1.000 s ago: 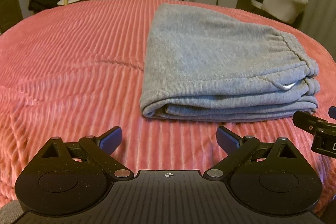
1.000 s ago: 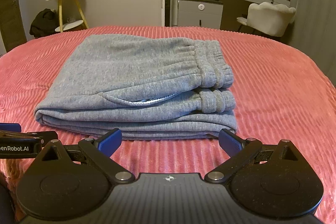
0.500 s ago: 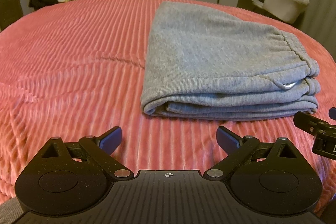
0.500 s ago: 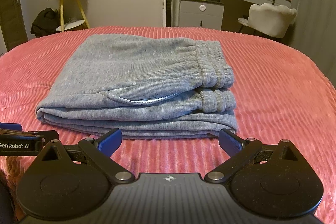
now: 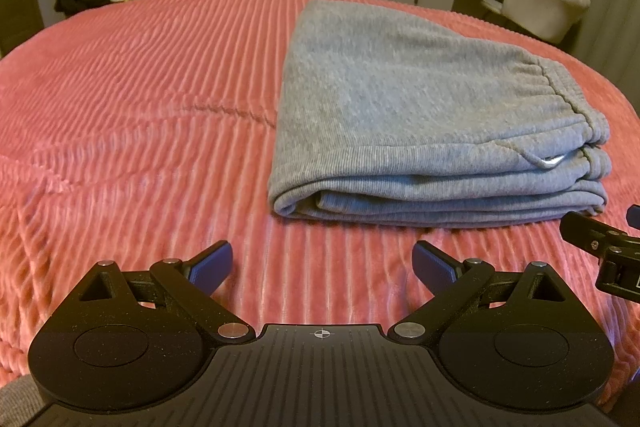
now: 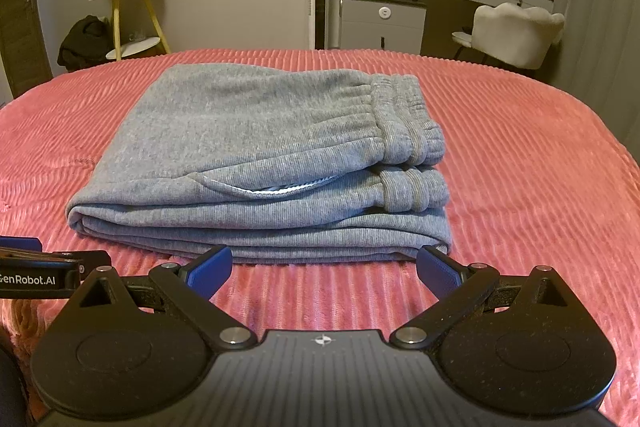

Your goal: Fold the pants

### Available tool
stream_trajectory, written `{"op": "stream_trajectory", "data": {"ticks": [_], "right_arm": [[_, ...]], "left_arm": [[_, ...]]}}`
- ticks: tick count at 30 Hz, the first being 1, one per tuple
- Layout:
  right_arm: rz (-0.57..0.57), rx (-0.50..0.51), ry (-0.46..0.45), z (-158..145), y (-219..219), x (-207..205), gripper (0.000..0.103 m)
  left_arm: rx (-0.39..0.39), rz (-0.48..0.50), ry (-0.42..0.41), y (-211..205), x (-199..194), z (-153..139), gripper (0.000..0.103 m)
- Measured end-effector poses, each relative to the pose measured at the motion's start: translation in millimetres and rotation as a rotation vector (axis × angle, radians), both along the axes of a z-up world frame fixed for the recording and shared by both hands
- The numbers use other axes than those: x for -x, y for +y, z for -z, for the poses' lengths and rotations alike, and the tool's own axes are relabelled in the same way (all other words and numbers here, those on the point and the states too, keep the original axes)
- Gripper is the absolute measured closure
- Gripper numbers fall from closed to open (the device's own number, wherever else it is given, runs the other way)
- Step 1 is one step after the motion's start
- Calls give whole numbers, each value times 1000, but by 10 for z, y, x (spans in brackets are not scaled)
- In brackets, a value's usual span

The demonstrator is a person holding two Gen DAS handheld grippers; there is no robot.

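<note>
The grey sweatpants (image 6: 256,163) lie folded in a compact stack on the pink bedspread (image 6: 540,187), unchanged over the last second. Left gripper (image 5: 322,261) and right gripper (image 6: 324,265) stay spread apart, empty, just short of them; folding looks finished.

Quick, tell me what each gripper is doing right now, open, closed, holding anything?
Left gripper: open, holding nothing, short of the folded grey pants.
Right gripper: open, holding nothing, just short of the pants' near edge.

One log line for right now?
stage: fold looks done | pants: stacked on bedspread | left gripper: open, empty | right gripper: open, empty
</note>
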State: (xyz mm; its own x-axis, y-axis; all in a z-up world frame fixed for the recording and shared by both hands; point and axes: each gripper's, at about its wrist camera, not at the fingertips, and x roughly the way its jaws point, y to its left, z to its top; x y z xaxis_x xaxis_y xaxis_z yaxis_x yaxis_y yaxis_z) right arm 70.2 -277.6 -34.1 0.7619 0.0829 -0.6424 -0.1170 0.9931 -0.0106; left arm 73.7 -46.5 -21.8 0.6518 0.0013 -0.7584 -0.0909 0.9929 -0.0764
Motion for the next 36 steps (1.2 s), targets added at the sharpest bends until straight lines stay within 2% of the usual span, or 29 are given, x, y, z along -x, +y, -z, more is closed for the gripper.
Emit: {"op": "stream_trajectory", "data": {"ticks": [36], "right_arm": [[0,-3,3,6,-14,-2,4]], "left_arm": [[-5,8,4,-3,-3,12,4]]}}
